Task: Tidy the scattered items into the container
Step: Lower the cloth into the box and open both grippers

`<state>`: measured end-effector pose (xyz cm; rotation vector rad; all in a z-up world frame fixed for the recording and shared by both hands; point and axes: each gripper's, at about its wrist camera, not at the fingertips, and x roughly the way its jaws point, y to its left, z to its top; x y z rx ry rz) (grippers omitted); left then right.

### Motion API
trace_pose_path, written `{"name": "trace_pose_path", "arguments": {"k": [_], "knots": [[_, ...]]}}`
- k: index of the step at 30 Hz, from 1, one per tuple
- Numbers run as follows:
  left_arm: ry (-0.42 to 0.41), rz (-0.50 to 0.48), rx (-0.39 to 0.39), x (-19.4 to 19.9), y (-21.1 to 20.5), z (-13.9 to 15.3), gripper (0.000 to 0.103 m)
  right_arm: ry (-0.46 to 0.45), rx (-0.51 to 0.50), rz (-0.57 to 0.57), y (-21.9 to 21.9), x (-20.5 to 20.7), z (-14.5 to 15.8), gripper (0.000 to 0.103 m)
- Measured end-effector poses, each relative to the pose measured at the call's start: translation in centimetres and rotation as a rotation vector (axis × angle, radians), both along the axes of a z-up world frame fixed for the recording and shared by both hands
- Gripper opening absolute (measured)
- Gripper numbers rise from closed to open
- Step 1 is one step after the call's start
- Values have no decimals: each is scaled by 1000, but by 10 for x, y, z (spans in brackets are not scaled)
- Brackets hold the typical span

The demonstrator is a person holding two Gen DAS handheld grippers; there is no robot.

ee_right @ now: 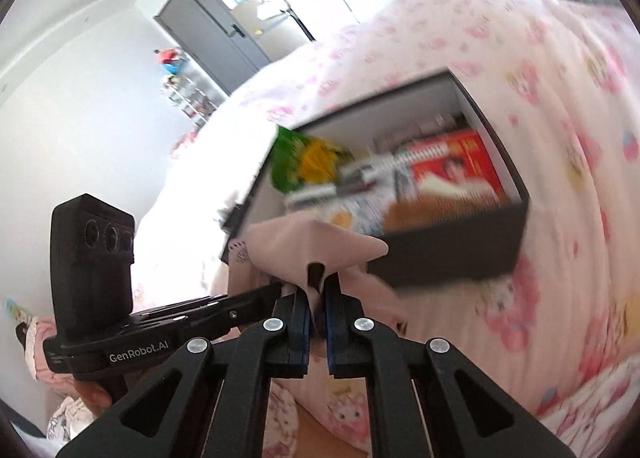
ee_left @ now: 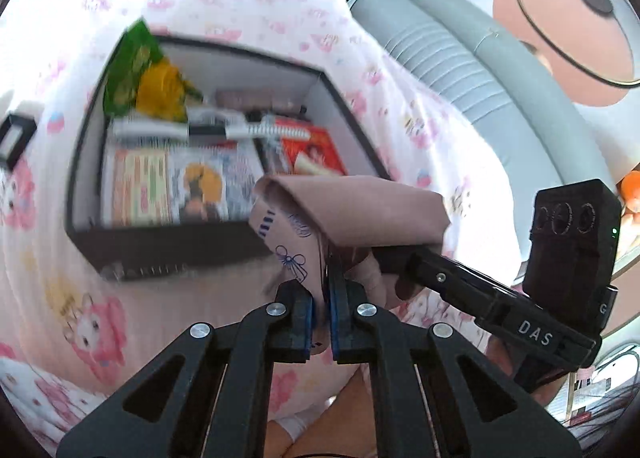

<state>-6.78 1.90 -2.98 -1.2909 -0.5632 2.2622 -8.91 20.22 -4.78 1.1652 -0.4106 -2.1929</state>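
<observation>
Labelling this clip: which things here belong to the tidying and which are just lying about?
Job: pink cloth, held by left gripper and right gripper; black box, already holding books.
Lying about: small black frame, grey headboard.

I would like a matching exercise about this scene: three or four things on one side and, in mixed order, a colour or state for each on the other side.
Things:
1. snack bag
2. box
3. folded cloth
4. booklet

Colour or state:
A. dark outside, white inside, open on the bed
B. red cover, lying inside the box
C. green and yellow, leaning at the box's corner
D. beige, pinched by the left gripper and the right gripper

Pairs: 1-C, 2-A, 3-D, 4-B
</observation>
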Motion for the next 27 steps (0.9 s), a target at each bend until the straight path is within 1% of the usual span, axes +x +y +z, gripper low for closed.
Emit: {"name": "trace_pose_path", "arguments": {"k": [1, 2, 6, 9, 11, 13, 19, 23, 27], "knots": [[16, 11, -10, -5, -1, 4, 4, 9, 4, 0, -10, -7, 4, 4], [25, 23, -18, -12, -3, 9, 4, 20, 13, -2, -11, -10, 8, 4], [-18, 84, -38, -43, -24, 24, 3, 48, 23, -19, -23, -33, 20, 4], [16, 94, -48, -61, -26, 34, 3, 92, 16, -31, -33, -50, 32, 4], [57, 94, -66, -70, -25, 44, 3, 109, 1, -28, -39, -60, 40, 4], [69, 103, -81, -88, -13, 36, 3, 113, -4, -20, -44, -67, 44, 4], [75, 112, -80, -100, -17, 40, 3, 114, -27, -6, -54, -91, 51, 4], [90, 102, -70, -100, -24, 48, 3, 167, -35, 4, -62, -96, 73, 4], [69, 116, -81, -102, -29, 41, 3, 230, -67, 35, -70, -89, 98, 4]]}}
